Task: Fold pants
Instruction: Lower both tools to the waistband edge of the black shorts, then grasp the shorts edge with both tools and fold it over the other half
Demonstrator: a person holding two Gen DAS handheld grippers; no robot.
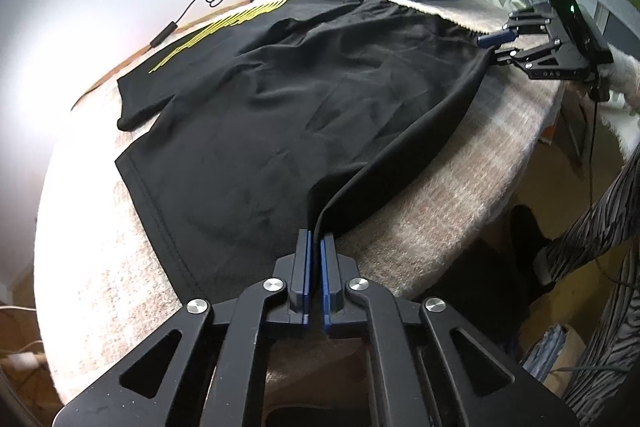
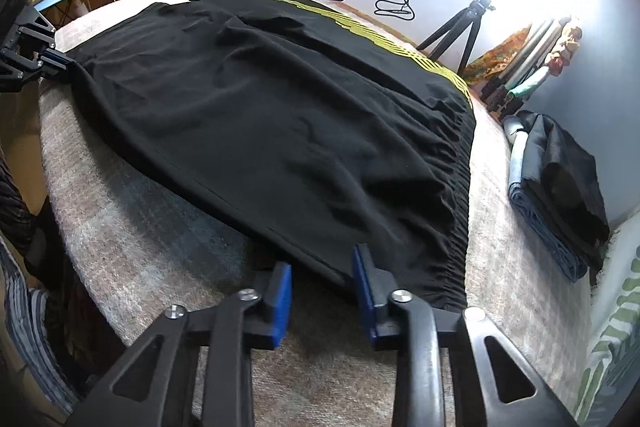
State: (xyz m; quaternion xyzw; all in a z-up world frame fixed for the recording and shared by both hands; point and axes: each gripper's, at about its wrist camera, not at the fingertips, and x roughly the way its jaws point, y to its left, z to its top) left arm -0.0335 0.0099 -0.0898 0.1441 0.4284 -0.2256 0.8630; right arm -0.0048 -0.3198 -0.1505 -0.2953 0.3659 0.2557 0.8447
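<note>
Left: my left gripper (image 1: 316,247) is clenched on the near seam of the black pants (image 1: 280,107), close to the hem of the leg. A thin ridge of fabric rises between its blue pads (image 1: 307,259), which stand almost together, so I judge the grip secure. I hold this point because it marks one end of the long side edge I mean to carry over.

Centre: the pants lie spread flat on a fuzzy blanket (image 1: 420,227) that covers the table. The legs run toward my left, the gathered waistband (image 2: 460,195) toward my right, and a yellow side stripe (image 2: 360,23) follows the far edge. The cloth is only lightly wrinkled, so it should fold without dragging. The far edge serves as the target line for a lengthwise fold.

Right: my right gripper (image 2: 322,281) is released. Its fingers stand well apart and straddle the same near edge just short of the waistband, with one pad lying over the cloth. I judge that it is placed to close there, so both ends of the edge lift together. In the left wrist view it appears at that same corner (image 1: 494,45).

Far right: a stack of folded clothes (image 2: 560,195) rests beside the waistband, apart from the pants.
</note>
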